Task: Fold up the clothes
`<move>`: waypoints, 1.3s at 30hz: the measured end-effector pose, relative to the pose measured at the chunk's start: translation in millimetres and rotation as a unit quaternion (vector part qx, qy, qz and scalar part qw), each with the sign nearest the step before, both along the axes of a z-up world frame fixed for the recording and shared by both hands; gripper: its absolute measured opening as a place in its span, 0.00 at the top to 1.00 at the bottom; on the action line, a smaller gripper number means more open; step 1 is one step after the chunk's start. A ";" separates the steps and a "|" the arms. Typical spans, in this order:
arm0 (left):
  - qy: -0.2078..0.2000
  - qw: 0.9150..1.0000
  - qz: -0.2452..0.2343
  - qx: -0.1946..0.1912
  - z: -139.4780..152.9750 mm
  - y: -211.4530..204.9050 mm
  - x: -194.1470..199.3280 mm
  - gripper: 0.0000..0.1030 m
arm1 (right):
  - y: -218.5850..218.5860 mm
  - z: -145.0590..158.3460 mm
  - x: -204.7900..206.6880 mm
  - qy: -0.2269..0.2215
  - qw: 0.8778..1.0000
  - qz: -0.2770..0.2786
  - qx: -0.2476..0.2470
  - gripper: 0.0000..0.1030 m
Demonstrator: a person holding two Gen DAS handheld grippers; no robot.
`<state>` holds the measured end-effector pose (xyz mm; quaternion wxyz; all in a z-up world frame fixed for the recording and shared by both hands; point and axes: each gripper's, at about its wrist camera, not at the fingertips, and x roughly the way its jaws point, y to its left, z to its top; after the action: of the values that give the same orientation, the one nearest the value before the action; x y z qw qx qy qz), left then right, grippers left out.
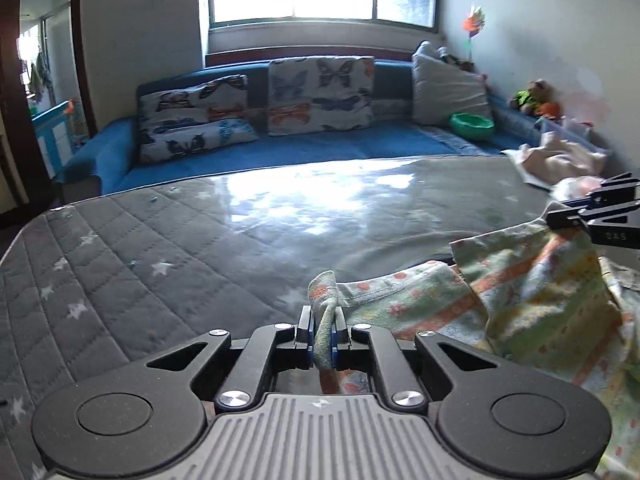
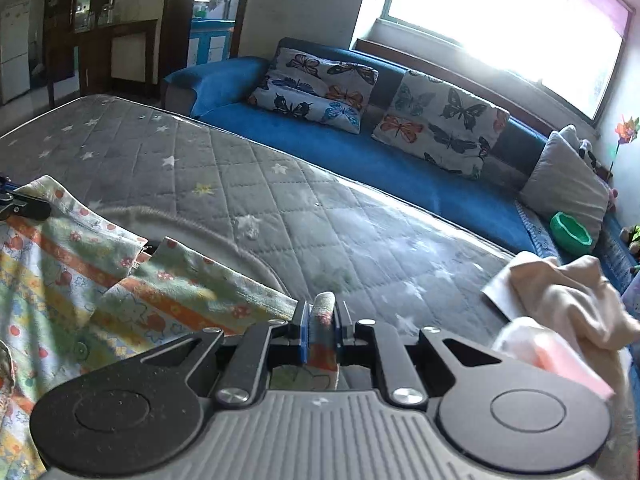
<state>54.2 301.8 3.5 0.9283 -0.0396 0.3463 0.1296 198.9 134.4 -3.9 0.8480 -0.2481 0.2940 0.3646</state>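
1. There was one patterned cotton garment (image 1: pixel 532 292), light green and yellow with orange stripes and small red prints, lying on the grey quilted mattress with white stars (image 1: pixel 168 236).
2. There were two grippers. The left gripper (image 1: pixel 322 330) had its fingers pressed together on a bunched edge of the patterned garment, low over the mattress and pointing toward the sofa.
3. The right gripper (image 2: pixel 322 326) also pinched a rolled edge of the same garment (image 2: pixel 120 276) between its fingers. In the left wrist view it (image 1: pixel 592 210) was higher and held a raised corner of the cloth.
4. One beige crumpled cloth (image 2: pixel 568 292) lay near the mattress edge, at the right side.
5. On the blue sofa (image 2: pixel 360 160) I counted two butterfly-print cushions (image 2: pixel 440 120), one grey pillow (image 2: pixel 568 184) and one green bowl (image 2: pixel 570 234).
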 end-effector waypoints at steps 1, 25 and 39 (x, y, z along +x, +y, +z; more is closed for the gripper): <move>0.005 1.000 0.005 0.002 -2.9 3.4 4.0 0.91 | 3.9 -2.7 2.7 0.000 1.000 -0.005 0.000 0.88; 0.032 0.998 0.026 0.041 -15.1 18.0 25.6 0.76 | 67.4 -34.9 -41.2 0.069 0.993 0.099 -0.007 0.79; 0.016 0.999 -0.005 0.044 -2.1 -7.0 44.9 0.75 | 66.0 -26.6 -20.9 0.078 0.994 0.071 0.024 0.58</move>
<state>99.1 294.8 1.5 0.9243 0.0049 0.3548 0.1406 178.0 200.4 -30.5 0.8002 -0.2187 0.3322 0.4489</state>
